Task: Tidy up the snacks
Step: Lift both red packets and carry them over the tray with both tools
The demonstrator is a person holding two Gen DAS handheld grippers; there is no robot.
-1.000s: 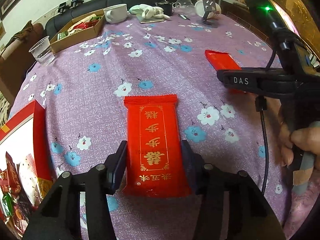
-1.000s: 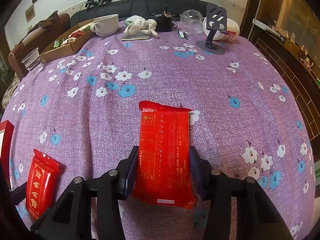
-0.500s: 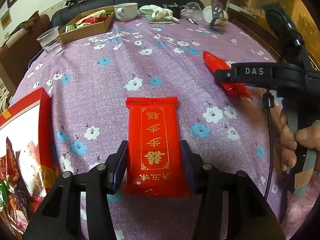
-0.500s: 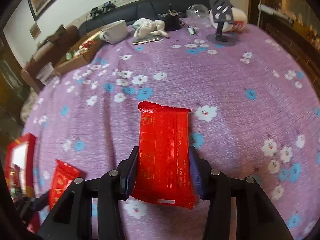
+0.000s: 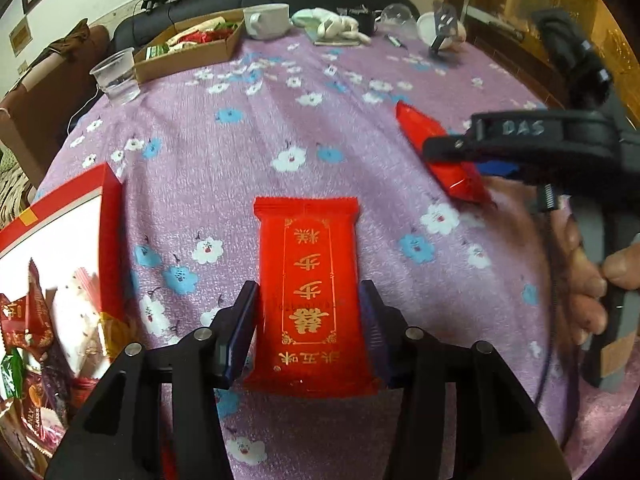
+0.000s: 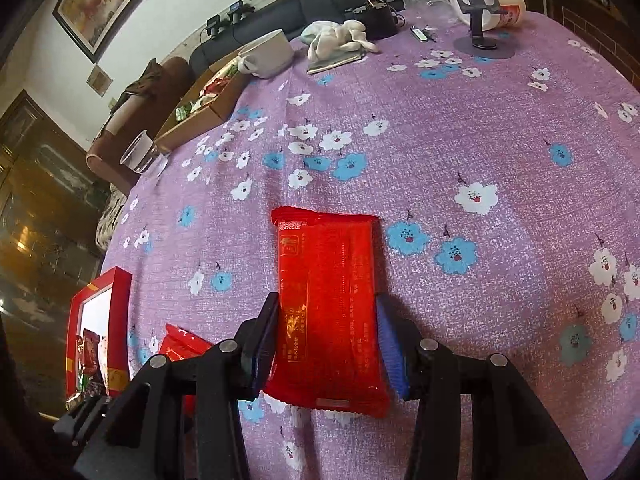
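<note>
1. The left gripper (image 5: pixel 308 320) has a red snack packet with gold lettering (image 5: pixel 308 292) between its two pads; the jaws are easing apart, though both pads look to be pressed on the packet's long edges.
2. That packet is lifted just off the purple flowered cloth of the surface (image 5: pixel 248 152), its printed face up.
3. The right gripper (image 6: pixel 326 344) is clamped on a second red packet (image 6: pixel 328 304), this one showing its back with the fine print, the pads pressed on both long sides.
4. In the left wrist view the right gripper sits toward the right edge of the surface, with a person's hand (image 5: pixel 588 280) wrapped round its handle.
5. An open red box (image 5: pixel 104 240) stands at the near left corner of the surface, with mixed wrapped snacks (image 5: pixel 36 332) piled inside against its white lining.
6. Toward the far left edge there is a clear plastic cup (image 5: pixel 116 76), and beside it a brown cardboard tray (image 5: pixel 188 52) with more wrappers in it.
7. Along the far edge I can see a white mug (image 6: pixel 268 54), a crumpled pale cloth (image 6: pixel 340 38) and a dark phone stand (image 6: pixel 478 12).
</note>
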